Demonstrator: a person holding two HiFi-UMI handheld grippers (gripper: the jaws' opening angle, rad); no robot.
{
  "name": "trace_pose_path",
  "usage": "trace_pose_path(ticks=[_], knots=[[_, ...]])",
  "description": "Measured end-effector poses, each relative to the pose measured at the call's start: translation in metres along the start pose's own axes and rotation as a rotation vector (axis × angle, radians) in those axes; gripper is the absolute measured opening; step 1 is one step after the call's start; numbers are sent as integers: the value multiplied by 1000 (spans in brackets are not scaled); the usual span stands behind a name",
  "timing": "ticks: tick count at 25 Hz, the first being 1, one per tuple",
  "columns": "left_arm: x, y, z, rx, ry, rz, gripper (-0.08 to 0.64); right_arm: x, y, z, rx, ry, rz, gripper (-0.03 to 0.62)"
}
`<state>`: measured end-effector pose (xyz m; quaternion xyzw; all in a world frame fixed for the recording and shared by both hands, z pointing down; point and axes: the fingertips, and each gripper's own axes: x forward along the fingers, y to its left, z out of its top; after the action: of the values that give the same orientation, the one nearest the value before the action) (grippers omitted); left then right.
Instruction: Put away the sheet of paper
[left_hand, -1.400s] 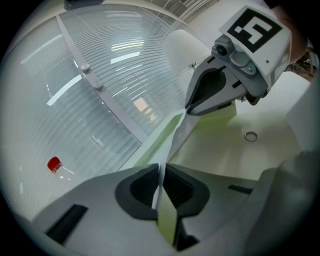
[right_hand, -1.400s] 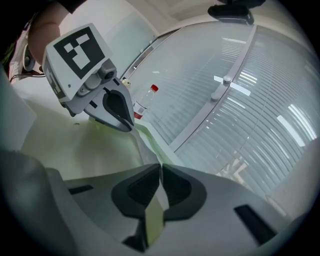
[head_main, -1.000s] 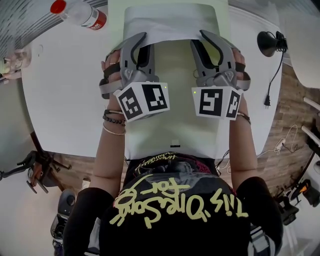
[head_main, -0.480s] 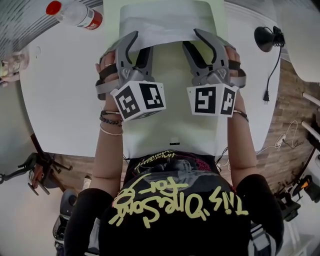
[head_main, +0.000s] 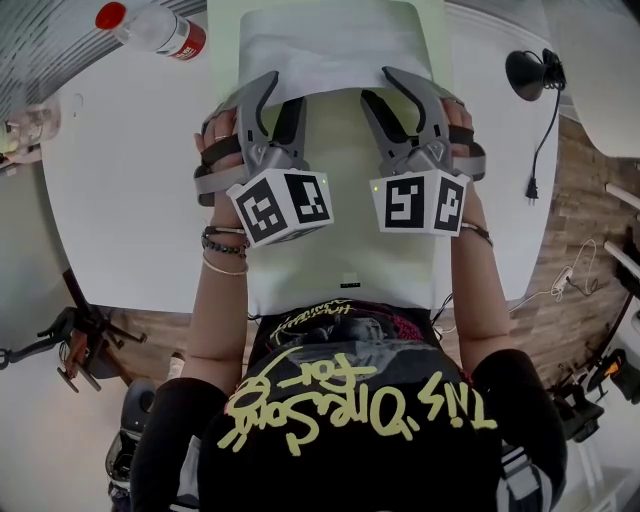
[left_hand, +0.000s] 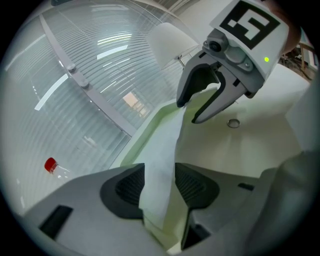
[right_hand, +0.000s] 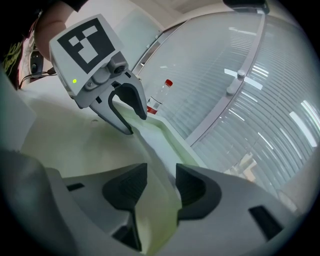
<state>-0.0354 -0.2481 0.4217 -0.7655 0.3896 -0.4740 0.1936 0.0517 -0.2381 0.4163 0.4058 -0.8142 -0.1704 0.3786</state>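
A white sheet of paper (head_main: 325, 40) lies in the far part of a pale green tray (head_main: 340, 200) on the white table. My left gripper (head_main: 270, 95) and right gripper (head_main: 400, 90) sit side by side at the sheet's near edge. Both sets of jaws are opening. In the left gripper view the paper's edge (left_hand: 160, 165) stands between the pads of the left gripper (left_hand: 159, 186), and the right pad is clear of it. In the right gripper view the sheet (right_hand: 152, 170) passes between the spread pads of the right gripper (right_hand: 161, 185) without being pinched.
A clear bottle with a red cap (head_main: 150, 28) lies at the table's far left. A black lamp-like object with a cord (head_main: 530, 75) sits at the far right. The white table (head_main: 130, 200) flanks the tray, and a slatted wall runs behind it.
Both grippers' jaws have spread apart and let go of the paper's near edge. The sheet now lies loose between them. The hands have shifted slightly.
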Motion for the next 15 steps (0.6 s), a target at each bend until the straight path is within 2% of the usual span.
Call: trace_pose_path(ticks=[15], knots=[[-11,-18,-3,4,8,-26,179,-8,16,-8,8,33,20,169]])
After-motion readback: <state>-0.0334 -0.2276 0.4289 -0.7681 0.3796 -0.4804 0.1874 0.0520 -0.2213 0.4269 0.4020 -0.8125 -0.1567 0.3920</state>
